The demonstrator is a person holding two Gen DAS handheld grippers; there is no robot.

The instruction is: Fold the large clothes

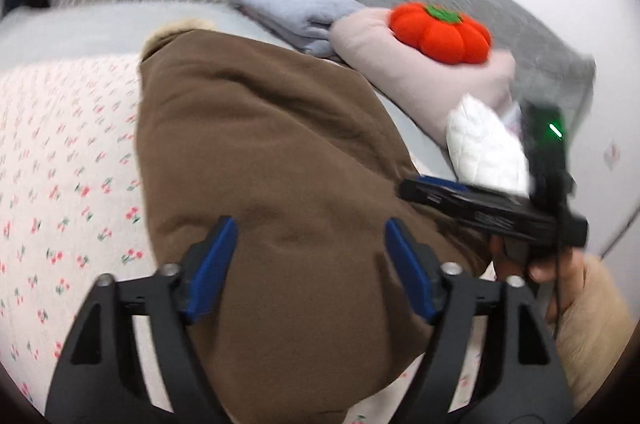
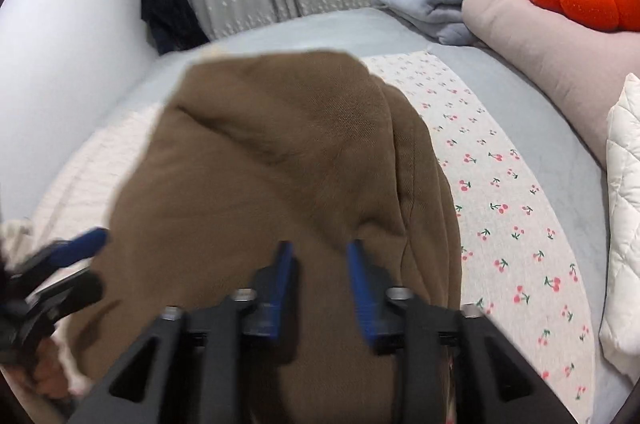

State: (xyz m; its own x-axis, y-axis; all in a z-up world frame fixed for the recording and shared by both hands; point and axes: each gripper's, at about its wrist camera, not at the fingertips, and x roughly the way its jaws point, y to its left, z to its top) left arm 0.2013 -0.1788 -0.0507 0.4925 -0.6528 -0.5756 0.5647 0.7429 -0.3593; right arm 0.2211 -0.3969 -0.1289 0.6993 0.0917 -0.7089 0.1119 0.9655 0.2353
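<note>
The brown coat (image 1: 280,164) lies in a bulky fold on the bed (image 2: 320,28), partly over the cherry-print sheet (image 1: 68,152), w/ a pale fuzzy trim at the far end. Left gripper (image 1: 308,264) is spread wide above the near part of the coat, nothing pinched. Right gripper (image 2: 320,280) is partly spread, blue pads just over the fabric w/o squeezing it.

Risks: w/ both grippers off the cloth, the thick fold could spring back or slump sideways, esp. at the ridge on the right side. The two grippers are close together over the same end, so a reach for an edge might bump them. A grab from here could catch only the top layer & drag the fold apart.

Hard to tell: both views are motion-blurred. The coat's near edge is cut off behind the gripper bodies; sleeves & layer count not visible. Whether the pads touch the fabric is unclear. Orange pumpkin plush (image 1: 440,32) & the pillows sit well apart from the coat.
</note>
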